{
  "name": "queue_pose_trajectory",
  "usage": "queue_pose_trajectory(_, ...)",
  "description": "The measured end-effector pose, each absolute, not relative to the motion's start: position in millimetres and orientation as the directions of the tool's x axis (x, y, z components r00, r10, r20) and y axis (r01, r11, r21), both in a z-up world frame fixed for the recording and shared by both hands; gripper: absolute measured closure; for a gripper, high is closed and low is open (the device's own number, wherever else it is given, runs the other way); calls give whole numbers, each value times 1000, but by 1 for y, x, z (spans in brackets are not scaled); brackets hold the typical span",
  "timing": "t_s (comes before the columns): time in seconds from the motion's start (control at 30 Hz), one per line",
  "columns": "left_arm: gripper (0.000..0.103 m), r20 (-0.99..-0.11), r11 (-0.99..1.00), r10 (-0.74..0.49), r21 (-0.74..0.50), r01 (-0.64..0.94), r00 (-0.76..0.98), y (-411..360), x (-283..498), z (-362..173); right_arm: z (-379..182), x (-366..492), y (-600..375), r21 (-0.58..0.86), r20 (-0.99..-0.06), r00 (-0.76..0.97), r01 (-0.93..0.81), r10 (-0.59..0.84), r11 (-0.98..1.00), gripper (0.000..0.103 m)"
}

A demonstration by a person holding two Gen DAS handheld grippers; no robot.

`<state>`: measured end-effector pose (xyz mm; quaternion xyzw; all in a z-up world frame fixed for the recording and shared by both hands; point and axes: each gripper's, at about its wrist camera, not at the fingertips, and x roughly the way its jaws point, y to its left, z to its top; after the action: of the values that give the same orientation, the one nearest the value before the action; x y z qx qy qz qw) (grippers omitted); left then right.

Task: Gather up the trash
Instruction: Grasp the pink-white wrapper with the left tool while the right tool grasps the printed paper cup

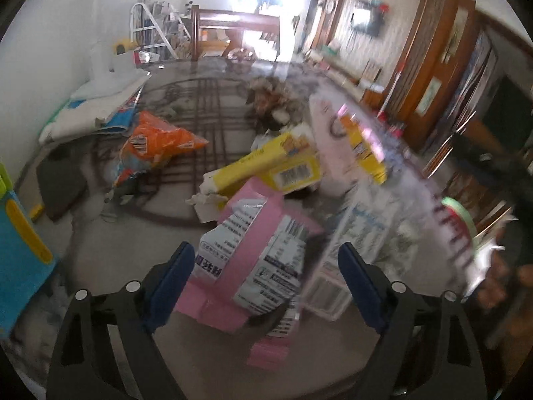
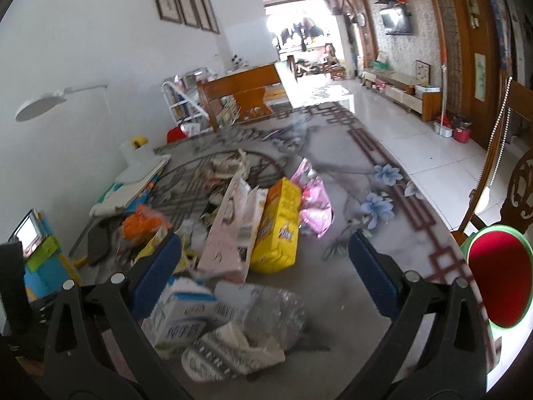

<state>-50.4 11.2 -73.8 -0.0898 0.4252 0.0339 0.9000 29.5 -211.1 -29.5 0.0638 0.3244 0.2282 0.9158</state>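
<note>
We hold our left gripper (image 1: 266, 263) wide around a crumpled pink printed carton (image 1: 253, 253) (pads apart from it); our right gripper (image 2: 266, 266) gapes above a crushed clear plastic bottle (image 2: 266, 313).

We see white walls (image 2: 100, 50) and a glossy tiled floor (image 2: 416, 140). Wooden bench (image 2: 240, 90) mid-room, bright doorway (image 2: 299, 33) behind it.

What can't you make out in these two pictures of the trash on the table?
- Left wrist view: the clear wrapper at the right is motion-blurred; its print is unreadable.
- Left wrist view: the pink box has its lower part hidden behind the left tongs.
- Right wrist view: the red bin is cut off by the edge.
</note>
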Motion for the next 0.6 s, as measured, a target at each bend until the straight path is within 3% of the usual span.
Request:
queue_pose_trajectory(0.33,21,-843,963,-29,-168,-212,537,28,-21,-102,-71,7,-201,416,-704,445,-373,553,830,4)
queue_pose_trajectory(0.6,46,-825,955,-90,-230,-186,558,24,-24,-102,-101,6,-194,461,-771,349,-272,533,845,4)
